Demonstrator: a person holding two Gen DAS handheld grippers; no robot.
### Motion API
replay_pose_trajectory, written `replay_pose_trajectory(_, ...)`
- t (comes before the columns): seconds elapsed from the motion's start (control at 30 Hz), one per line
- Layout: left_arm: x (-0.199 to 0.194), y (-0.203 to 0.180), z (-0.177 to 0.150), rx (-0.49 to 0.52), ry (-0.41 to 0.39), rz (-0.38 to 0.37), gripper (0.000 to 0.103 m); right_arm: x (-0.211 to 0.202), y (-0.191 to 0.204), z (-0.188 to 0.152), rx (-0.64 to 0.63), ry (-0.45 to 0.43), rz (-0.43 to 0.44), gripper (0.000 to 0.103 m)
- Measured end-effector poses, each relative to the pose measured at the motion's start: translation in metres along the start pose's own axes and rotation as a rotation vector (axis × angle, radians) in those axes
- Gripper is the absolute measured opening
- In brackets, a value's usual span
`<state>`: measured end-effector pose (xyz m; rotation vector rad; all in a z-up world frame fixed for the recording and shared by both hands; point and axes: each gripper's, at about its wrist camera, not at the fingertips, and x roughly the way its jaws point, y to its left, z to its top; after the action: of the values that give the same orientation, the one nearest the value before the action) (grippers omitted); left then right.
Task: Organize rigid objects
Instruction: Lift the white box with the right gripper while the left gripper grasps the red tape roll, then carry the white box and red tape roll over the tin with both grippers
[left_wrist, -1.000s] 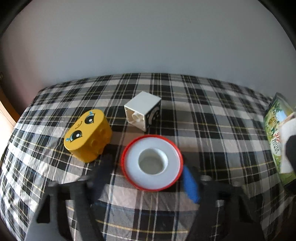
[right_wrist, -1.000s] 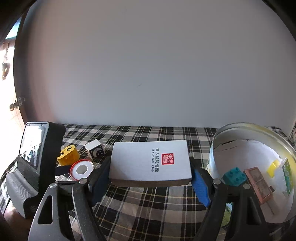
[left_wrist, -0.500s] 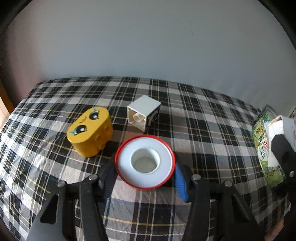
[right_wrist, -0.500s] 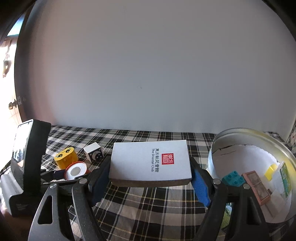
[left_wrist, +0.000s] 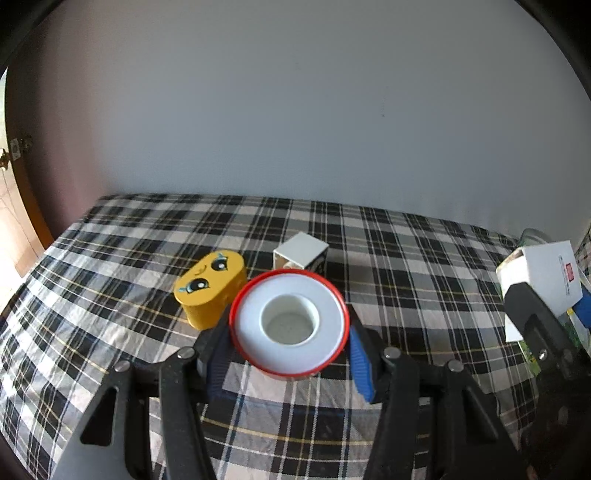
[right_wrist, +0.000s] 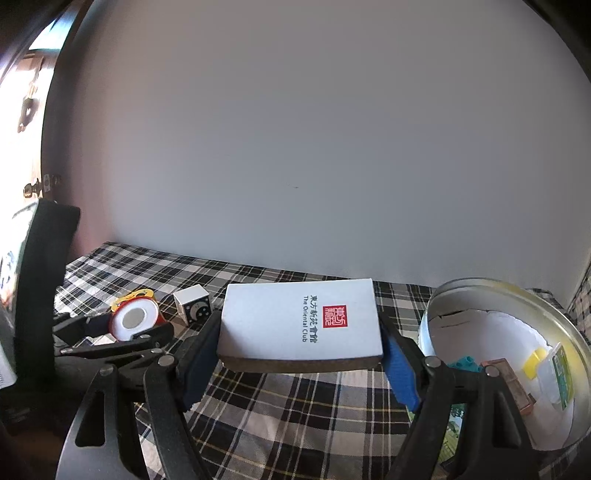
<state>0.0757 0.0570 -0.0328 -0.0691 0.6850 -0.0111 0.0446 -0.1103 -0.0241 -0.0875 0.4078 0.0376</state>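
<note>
A red-rimmed white tape roll (left_wrist: 289, 323) hangs a little above the checked cloth, with my left gripper (left_wrist: 289, 349) shut on it. Just behind it on the cloth lie a yellow face block (left_wrist: 210, 291) and a white cube (left_wrist: 301, 253). My right gripper (right_wrist: 301, 356) is shut on a flat white box (right_wrist: 301, 321) with a red stamp, held level above the cloth. In the right wrist view the left gripper (right_wrist: 135, 326) carries the roll (right_wrist: 133, 321) at the left, in front of the yellow block (right_wrist: 137, 293) and beside the cube (right_wrist: 194, 304).
A round metal tin (right_wrist: 517, 295) stands at the right, holding a teal brick (right_wrist: 463, 363), a brown box (right_wrist: 509, 384) and yellow and green pieces. A black device (right_wrist: 40, 280) rises at the far left. A pale wall closes the back of the table.
My left gripper has risen with the tape roll, lifting it off the cloth and carrying it towards the right gripper. The white box in the right gripper has hardly shifted.
</note>
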Motion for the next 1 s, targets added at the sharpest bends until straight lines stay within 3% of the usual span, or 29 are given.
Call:
replay_pose_trajectory(0.5, -0.007, 0.000, -0.001, 0.004, -0.064, 0.047, 0.054, -0.002, 0.002, -0.001, -0.003, -0.020, -0.013, 0.080)
replay_pose_trajectory(1.0, -0.012, -0.011, -0.002, 0.021, -0.076, 0.031, 0.054, -0.006, -0.002, 0.002, 0.003, -0.040, -0.021, 0.081)
